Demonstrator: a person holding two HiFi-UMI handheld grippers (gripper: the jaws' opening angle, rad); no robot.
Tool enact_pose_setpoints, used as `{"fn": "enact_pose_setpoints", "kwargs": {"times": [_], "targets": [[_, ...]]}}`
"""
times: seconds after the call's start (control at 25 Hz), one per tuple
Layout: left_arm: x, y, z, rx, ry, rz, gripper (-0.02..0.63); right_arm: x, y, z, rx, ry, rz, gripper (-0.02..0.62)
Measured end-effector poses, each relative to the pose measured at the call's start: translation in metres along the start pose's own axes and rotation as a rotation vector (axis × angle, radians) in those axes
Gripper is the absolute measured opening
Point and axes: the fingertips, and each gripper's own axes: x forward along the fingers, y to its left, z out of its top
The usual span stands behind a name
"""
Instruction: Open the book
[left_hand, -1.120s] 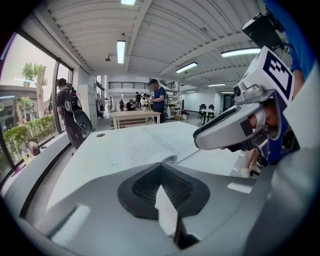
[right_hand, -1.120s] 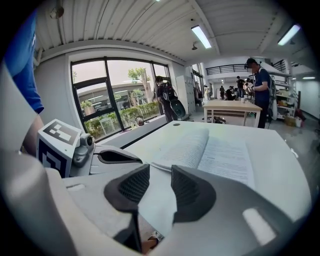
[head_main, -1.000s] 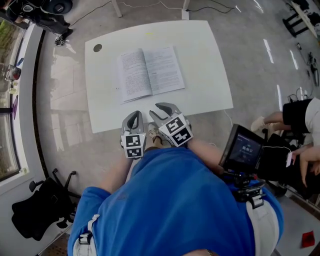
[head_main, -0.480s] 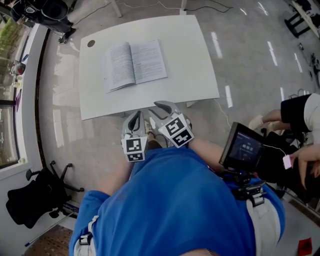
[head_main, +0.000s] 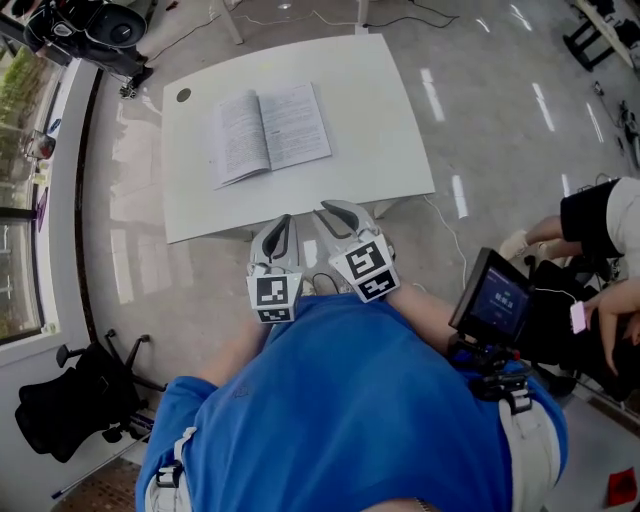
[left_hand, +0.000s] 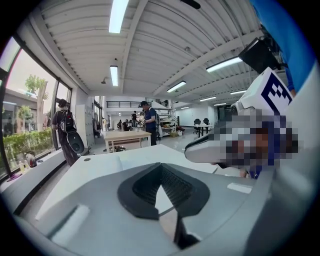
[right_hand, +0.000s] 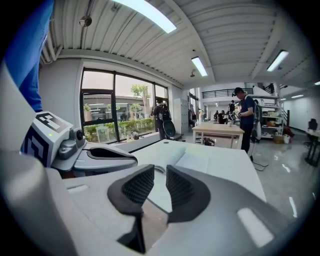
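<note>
The book (head_main: 268, 130) lies open and flat on the white table (head_main: 380, 120), pages up, toward the far left of the top. Both grippers hover off the table's near edge, close to my body, side by side. My left gripper (head_main: 282, 228) is shut, its pads meeting at the tips (left_hand: 161, 165) with nothing between them. The jaws of my right gripper (head_main: 338, 215) have just been closing; a narrow gap remains between the pads (right_hand: 160, 170) and nothing is in it. The right gripper view shows the open book (right_hand: 200, 160) ahead on the table (right_hand: 235, 170).
A round hole (head_main: 183, 95) sits in the table's far left corner. A screen on a stand (head_main: 495, 300) and a seated person are at my right. A black chair (head_main: 70, 400) lies on the floor at the lower left. Several people stand near a wooden table (left_hand: 125, 137) far off.
Both grippers have drawn back from the table's near edge toward my body and risen. The right jaws have narrowed. The book has stayed open in place.
</note>
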Motion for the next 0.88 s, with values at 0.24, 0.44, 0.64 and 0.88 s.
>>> {"fn": "enact_pose_setpoints", "kwargs": {"times": [0.24, 0.44, 0.64, 0.88], "targets": [[-0.001, 0.017, 0.018, -0.024, -0.054, 0.007, 0.007, -0.014, -0.018, 0.020, 0.018, -0.073, -0.108, 0.023], [-0.001, 0.022, 0.027, -0.026, -0.069, 0.000, 0.006, -0.020, -0.025, 0.032, 0.028, -0.110, -0.152, 0.003], [0.000, 0.024, 0.032, -0.023, -0.074, -0.008, 0.007, -0.020, -0.025, 0.037, 0.021, -0.113, -0.165, 0.003], [0.003, 0.023, 0.031, -0.016, -0.068, -0.022, 0.006, -0.018, -0.025, 0.037, 0.019, -0.113, -0.166, 0.003]]}}
